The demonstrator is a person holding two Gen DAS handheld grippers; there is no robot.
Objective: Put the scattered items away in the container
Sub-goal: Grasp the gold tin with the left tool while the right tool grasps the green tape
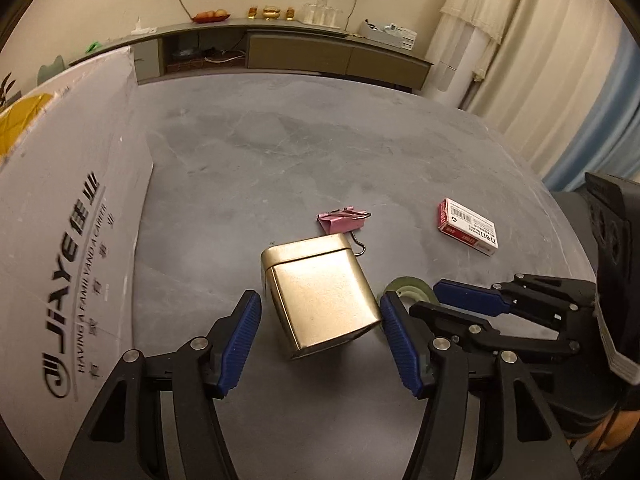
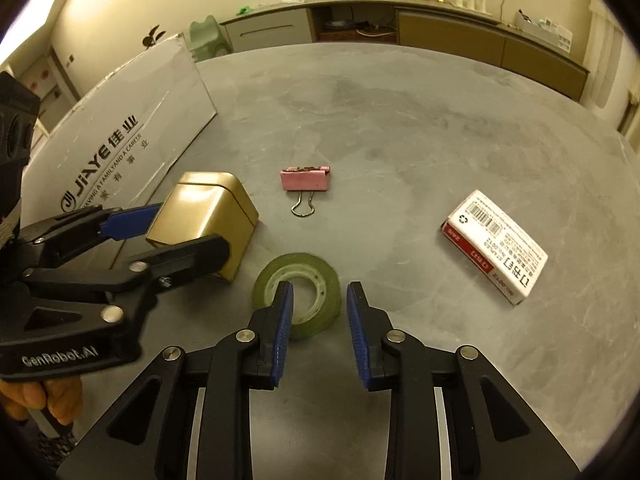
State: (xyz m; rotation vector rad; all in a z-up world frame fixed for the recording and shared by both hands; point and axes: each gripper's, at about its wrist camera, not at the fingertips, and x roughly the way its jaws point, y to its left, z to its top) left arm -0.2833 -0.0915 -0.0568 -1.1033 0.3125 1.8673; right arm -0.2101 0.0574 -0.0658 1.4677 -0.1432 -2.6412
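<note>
Left claw gapes wide around the gold tin on the tabletop. Only the right camera shows the right claw, open over the tape roll, plus the hand.

The right tool, fingers apart, straddles one side of the tape roll, seemingly without contact.
</note>
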